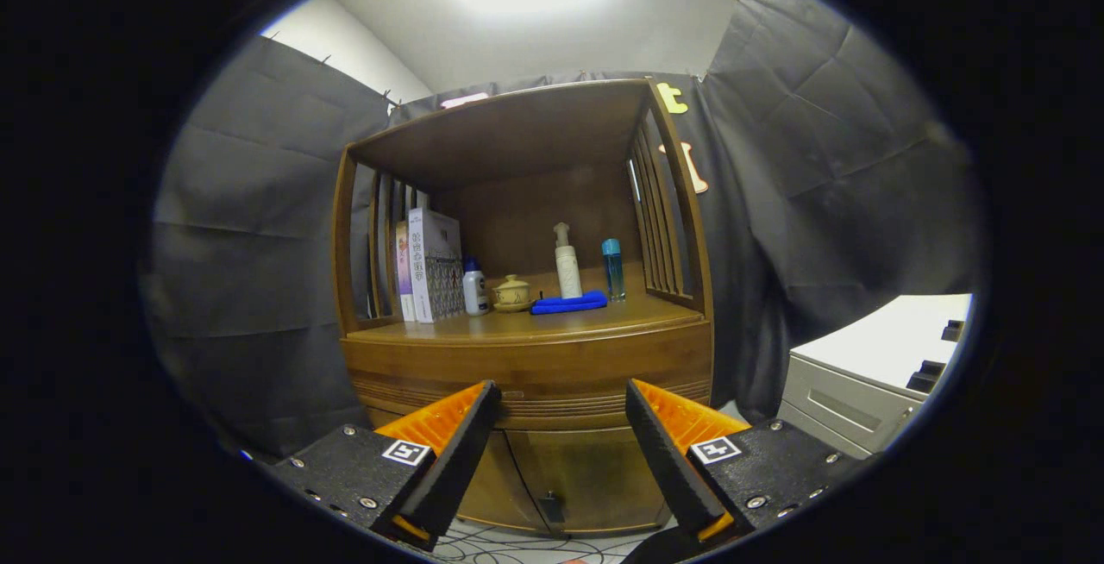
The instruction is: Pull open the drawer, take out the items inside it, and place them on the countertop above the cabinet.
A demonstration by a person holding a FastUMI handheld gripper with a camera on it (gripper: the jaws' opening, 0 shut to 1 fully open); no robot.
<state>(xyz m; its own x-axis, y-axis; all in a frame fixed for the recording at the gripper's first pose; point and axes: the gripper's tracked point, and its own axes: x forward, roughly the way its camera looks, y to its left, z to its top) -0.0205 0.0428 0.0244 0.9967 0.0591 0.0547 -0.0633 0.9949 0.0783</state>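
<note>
A wooden cabinet point(526, 374) stands straight ahead of my gripper point(562, 400). Its drawer front point(535, 370) is a curved wooden band below the countertop point(517, 322) and looks closed. My fingers are spread apart with nothing between them, held a short way in front of the drawer and the lower doors point(561, 478). The drawer's contents are hidden.
On the countertop stand books point(429, 265), a small white bottle point(474, 286), a yellowish lidded pot point(511, 292), a pump bottle point(567, 262), a blue-capped bottle point(613, 269) and a blue cloth point(568, 303). A grey-white cabinet point(871, 374) sits to the right. Cables point(517, 547) lie on the floor.
</note>
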